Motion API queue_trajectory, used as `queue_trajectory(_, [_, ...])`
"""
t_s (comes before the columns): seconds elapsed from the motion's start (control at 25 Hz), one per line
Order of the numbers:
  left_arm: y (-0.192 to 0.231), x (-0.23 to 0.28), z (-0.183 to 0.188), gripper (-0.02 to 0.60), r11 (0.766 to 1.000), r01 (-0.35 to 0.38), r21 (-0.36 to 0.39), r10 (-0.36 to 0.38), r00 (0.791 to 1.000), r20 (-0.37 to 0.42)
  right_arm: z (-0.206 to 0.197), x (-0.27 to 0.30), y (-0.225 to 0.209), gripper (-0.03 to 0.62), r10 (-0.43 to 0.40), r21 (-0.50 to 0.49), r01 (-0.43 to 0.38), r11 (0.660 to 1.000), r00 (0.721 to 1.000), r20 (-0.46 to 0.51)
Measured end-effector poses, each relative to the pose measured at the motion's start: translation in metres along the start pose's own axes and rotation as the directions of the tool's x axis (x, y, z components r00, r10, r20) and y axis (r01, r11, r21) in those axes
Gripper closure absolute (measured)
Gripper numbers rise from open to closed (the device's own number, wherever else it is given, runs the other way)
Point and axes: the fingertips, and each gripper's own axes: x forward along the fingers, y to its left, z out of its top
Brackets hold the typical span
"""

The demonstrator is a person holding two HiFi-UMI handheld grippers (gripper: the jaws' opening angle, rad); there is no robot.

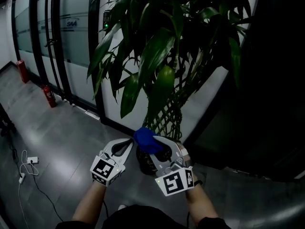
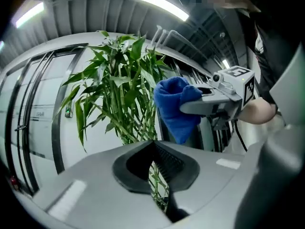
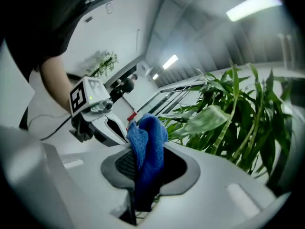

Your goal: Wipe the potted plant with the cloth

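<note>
In the head view the plant [image 1: 159,75] runs off the top edge, and its pot [image 1: 142,162] seems mostly hidden behind the cloth [image 1: 144,136] and right gripper [image 1: 153,146].

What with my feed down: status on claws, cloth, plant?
Right claw shut on blue cloth. Left claw shut, empty. Potted plant close ahead. Nothing in the way.

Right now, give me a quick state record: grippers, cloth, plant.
left gripper: fingers together, nothing held
right gripper: shut on blue cloth
blue cloth: bunched, sticking out past the fingers
potted plant: ahead of both grippers, broad green leaves, braided stems
cloth-to-plant contact: cannot tell; cloth sits near the lower stems
</note>
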Motion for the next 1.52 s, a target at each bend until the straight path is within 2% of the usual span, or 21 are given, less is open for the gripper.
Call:
queue_trajectory(0.16, [-0.002,-0.021,-0.022,0.575,0.998,-0.009,-0.056,0.009,1.000,0.004,-0.007,-0.001,0.024,0.503,-0.040,0.231,0.023,0.973,0.997,0.067])
queue_trajectory(0.24, [0.000,-0.029,-0.026,0.575,0.998,-0.011,-0.068,0.012,1.000,0.008,-0.015,0.000,0.031,0.503,-0.050,0.324,0.028,0.946,0.997,0.059])
queue_trajectory(0.32, [0.004,-0.033,-0.026,0.575,0.997,-0.012,-0.073,0.014,1.000,0.016,-0.023,0.000,0.034,0.503,-0.053,0.375,0.039,0.926,0.998,0.029])
queue_trajectory(0.56, [0.007,-0.045,-0.011,0.575,0.998,0.003,-0.061,0.001,0.998,0.061,-0.028,-0.007,0.040,0.503,-0.115,0.371,0.123,0.920,0.992,-0.044])
queue_trajectory(0.72, [0.006,-0.052,-0.008,0.575,0.996,0.030,-0.079,-0.023,0.996,0.085,-0.023,-0.015,0.048,0.503,-0.172,0.412,0.175,0.894,0.984,-0.044])
queue_trajectory(0.84, [0.009,-0.057,-0.009,0.575,0.993,0.030,-0.113,-0.022,0.997,0.072,-0.021,-0.023,0.049,0.503,-0.216,0.473,0.207,0.856,0.976,-0.037])
queue_trajectory(0.96, [0.006,-0.065,-0.004,0.575,0.990,0.007,-0.138,0.001,0.998,0.060,-0.034,-0.036,0.049,0.503,-0.228,0.525,0.217,0.823,0.973,-0.045])
queue_trajectory(1.08, [0.005,-0.072,0.000,0.575,0.989,-0.024,-0.143,0.032,0.998,0.054,-0.041,-0.046,0.046,0.503,-0.235,0.542,0.224,0.810,0.971,-0.050])
queue_trajectory(1.24, [0.004,-0.079,0.002,0.575,0.978,-0.074,-0.193,0.087,0.994,0.063,-0.037,-0.056,0.044,0.503,-0.222,0.562,0.189,0.806,0.975,-0.009])
queue_trajectory(1.36, [0.001,-0.088,0.008,0.575,0.970,-0.092,-0.223,0.106,0.993,0.052,-0.031,-0.056,0.038,0.503,-0.244,0.600,0.175,0.780,0.969,0.033])
queue_trajectory(1.52, [-0.003,-0.098,0.011,0.575,0.979,-0.097,-0.179,0.099,0.995,-0.002,-0.028,-0.051,0.032,0.503,-0.248,0.623,0.157,0.766,0.967,0.062])
